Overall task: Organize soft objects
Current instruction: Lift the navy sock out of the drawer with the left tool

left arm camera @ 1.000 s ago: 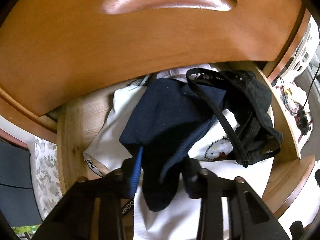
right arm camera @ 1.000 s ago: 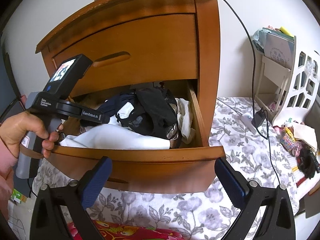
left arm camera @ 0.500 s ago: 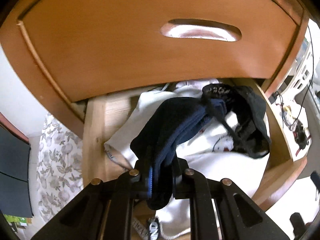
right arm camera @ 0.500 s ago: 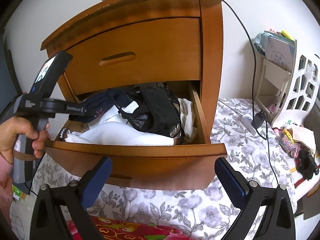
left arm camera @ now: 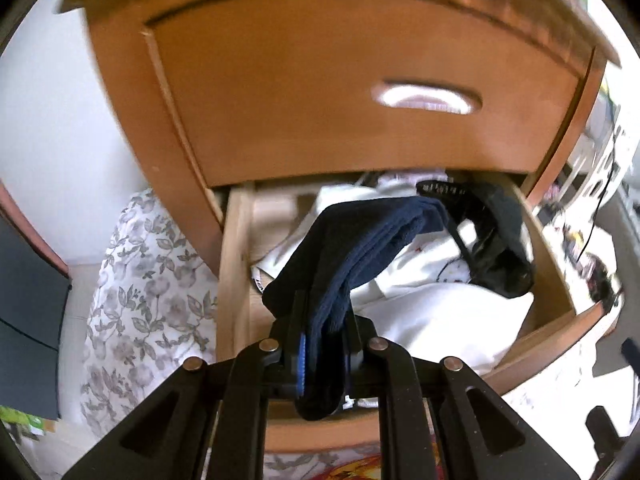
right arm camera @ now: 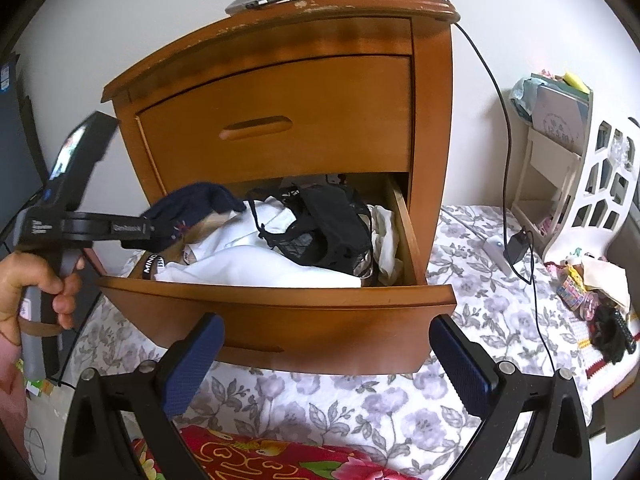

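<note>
At the bottom centre of the left wrist view, the left gripper (left arm camera: pixel 322 354) is clamped on a dark blue sock (left arm camera: pixel 360 248). The jaws have just been closing, and the cloth is bunched between them. One end of the sock hangs below the pads; the rest arches up and away over the open drawer (left arm camera: pixel 234 264).

The sock looks light, limp and thick-knit. It should drape and stretch rather than slip, and it cannot break. A pinch across a bunched fold, as here, seems the surest hold. Its far end lies close to a black strappy garment (left arm camera: pixel 492 240), so snagging is a fair risk.

In the right wrist view, the right gripper (right arm camera: pixel 326 364) sits at the bottom of the frame with its blue pads wide apart and nothing between them. At the left edge a hand (right arm camera: pixel 28 284) holds the other tool.

Beyond, the drawer is heaped with a white garment (right arm camera: pixel 256 268), soft and loosely folded. The drawer belongs to a worn wooden nightstand (right arm camera: pixel 280 128) standing on a grey floral bedspread (right arm camera: pixel 480 300). A red patterned cloth (right arm camera: pixel 260 456) lies nearest the camera. At far right, a white rack (right arm camera: pixel 600 184) stands against a pale wall.
</note>
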`<state>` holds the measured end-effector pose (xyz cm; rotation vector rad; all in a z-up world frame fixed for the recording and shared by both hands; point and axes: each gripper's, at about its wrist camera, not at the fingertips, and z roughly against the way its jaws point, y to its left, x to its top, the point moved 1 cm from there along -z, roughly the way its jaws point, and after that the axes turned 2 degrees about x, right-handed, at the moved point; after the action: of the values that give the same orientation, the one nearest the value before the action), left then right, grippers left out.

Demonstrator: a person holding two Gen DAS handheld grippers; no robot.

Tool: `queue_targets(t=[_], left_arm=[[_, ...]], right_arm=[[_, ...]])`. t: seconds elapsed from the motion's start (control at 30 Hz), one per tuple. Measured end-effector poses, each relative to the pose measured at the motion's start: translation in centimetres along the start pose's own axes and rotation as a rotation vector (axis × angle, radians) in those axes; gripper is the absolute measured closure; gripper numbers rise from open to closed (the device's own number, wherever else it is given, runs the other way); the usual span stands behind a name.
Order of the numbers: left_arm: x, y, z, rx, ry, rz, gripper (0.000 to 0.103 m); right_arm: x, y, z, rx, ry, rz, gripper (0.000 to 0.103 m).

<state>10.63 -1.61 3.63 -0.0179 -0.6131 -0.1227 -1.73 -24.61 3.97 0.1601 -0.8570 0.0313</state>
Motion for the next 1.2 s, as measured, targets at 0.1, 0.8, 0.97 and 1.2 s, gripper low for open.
queue_targets(t=[0.1,0.8,0.97,1.2], left_arm=[[-0.7,0.5,2.1,-0.01,-0.053,0.044,0.09],[-5.2,1.0,14.4,-0.071,-0.303,0.094,0.09],[-6.9,0.5,14.9,-0.075,-0.293,0.079,0.09],[-9.7,-0.5,14.6,-0.091,-0.241,0.035,0.09]], right_arm=[[0.0,0.1,0.3,-0.003,-0.002,0.001,0.0],[-0.6,2.1,3.5,0.011,-0.033,0.029,0.0],[-1.0,2.4,4.2,0.01,-0.032,0.03,0.0],[-1.3,2.2,5.5,-0.004,-0.044,0.02,0.0]])
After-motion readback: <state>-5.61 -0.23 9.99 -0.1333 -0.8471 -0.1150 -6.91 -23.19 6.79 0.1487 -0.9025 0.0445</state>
